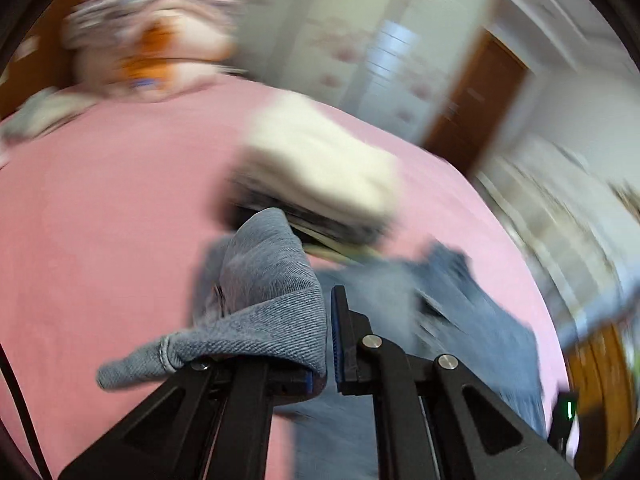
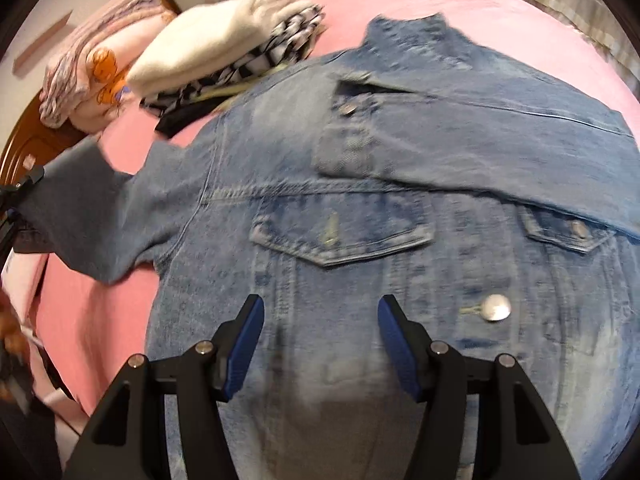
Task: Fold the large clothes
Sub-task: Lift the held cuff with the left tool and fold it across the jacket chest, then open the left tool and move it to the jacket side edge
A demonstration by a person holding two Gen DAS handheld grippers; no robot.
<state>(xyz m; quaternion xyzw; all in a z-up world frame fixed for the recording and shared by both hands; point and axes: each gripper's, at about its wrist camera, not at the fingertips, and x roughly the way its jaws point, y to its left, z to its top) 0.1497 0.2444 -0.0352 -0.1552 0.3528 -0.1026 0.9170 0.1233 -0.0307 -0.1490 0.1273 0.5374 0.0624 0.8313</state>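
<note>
The left gripper (image 1: 330,336) sits at the lower centre of the left wrist view with its jaws drawn together, clamped on the cuff (image 1: 276,320) of a denim sleeve. The cloth bunches over the left finger and drapes off to the lower left, where a metal button (image 1: 165,354) shows on the cuff edge. Beyond the fingers the rest of the picture is smeared by blur.

In the right wrist view, the right gripper (image 2: 320,344) stands at the bottom centre with its jaws apart, blue pads (image 2: 394,340) facing each other, nothing between them. It hangs over the lower front of the denim jacket (image 2: 360,208), whether touching cannot be told.

The jacket lies spread on the pink bedsheet (image 2: 92,320), filling the middle and right of the frame. Two chest pocket flaps sit across the centre, a large silver button (image 2: 496,308) lies right of the gripper, and one sleeve is folded across the chest from the right. The other sleeve (image 2: 100,216) stretches to the left edge of the frame, where a black gripper tip meets it.

In the upper left a stack of folded clothes (image 2: 208,44) rests on the sheet, a cream piece on top of a black-and-white checked one. Further left lies a pink pillow (image 2: 100,76) with an orange print.
</note>
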